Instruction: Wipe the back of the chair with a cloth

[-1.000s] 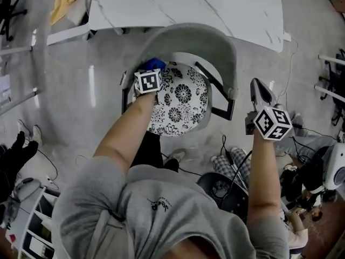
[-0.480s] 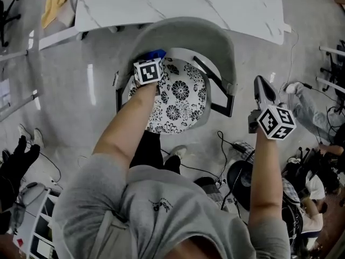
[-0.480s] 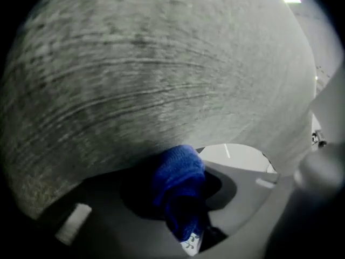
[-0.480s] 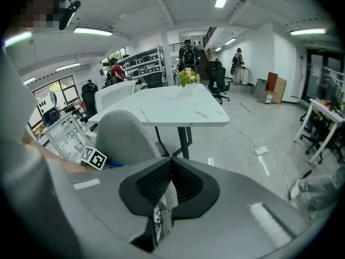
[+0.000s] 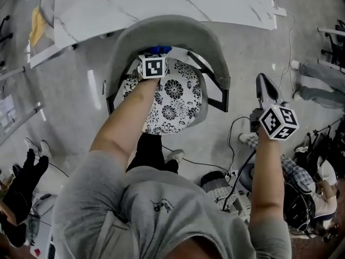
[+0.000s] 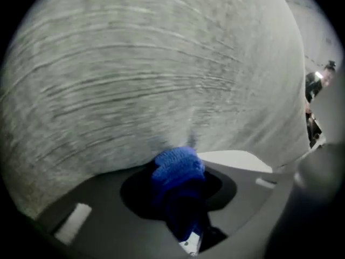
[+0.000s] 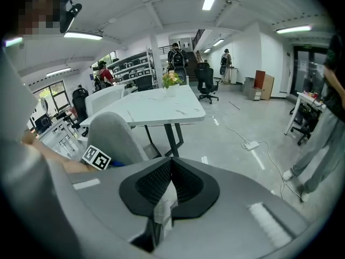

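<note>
Seemingly mid-wipe: left tool (image 6: pixel 180 198) clamps the blue knitted cloth (image 6: pixel 178 169) against the grey upholstered chair back (image 6: pixel 161 80); right tool (image 7: pixel 170 182) closed, empty.

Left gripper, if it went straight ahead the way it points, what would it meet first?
The chair's grey backrest, right ahead; the blue cloth in the left gripper looks pressed against it.

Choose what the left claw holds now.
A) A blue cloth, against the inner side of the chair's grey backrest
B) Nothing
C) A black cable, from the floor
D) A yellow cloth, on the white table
A: the left claw is shut on the blue cloth, which is pressed against the grey backrest.
</note>
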`<act>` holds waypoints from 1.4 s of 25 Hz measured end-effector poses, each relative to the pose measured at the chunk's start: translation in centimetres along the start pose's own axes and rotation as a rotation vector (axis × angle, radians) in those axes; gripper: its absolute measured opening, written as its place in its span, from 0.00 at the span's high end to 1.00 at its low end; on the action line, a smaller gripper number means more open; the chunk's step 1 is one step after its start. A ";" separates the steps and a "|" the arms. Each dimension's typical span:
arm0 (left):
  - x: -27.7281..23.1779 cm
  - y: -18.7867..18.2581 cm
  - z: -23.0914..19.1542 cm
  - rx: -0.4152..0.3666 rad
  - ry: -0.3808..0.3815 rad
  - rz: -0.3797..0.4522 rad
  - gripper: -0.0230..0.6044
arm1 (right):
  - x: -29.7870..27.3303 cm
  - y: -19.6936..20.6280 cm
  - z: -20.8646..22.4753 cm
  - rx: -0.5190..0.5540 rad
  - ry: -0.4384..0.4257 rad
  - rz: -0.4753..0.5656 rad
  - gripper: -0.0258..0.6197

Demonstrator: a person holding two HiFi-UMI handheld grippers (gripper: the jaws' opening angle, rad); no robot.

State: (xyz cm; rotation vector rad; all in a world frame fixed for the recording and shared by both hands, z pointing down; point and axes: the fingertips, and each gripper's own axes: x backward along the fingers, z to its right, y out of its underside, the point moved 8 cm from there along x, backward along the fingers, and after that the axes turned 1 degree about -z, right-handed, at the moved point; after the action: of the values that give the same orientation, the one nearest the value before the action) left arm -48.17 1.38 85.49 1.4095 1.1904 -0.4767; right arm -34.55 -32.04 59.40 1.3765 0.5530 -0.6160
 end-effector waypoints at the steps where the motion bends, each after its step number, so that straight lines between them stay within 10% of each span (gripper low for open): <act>1: -0.3 -0.4 0.8 -0.018 0.014 -0.003 0.68 | 0.2 0.2 0.2 -0.005 0.004 0.003 0.95; 20: -4.0 0.2 14.4 -0.458 0.245 -0.099 0.69 | 4.1 3.9 6.5 -0.092 0.073 0.032 0.95; 27: -1.8 2.8 20.7 -0.769 0.511 -0.143 0.68 | 6.9 5.4 7.8 -0.119 0.110 0.057 0.95; 35: 5.0 3.1 16.4 -0.669 0.398 -0.130 0.68 | 15.2 8.2 6.4 -0.173 0.096 0.085 0.95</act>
State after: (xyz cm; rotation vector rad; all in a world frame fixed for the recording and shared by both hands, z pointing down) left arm -37.94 -10.99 78.79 0.8628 1.5803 0.1331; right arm -17.83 -38.87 55.66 1.2635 0.6071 -0.4253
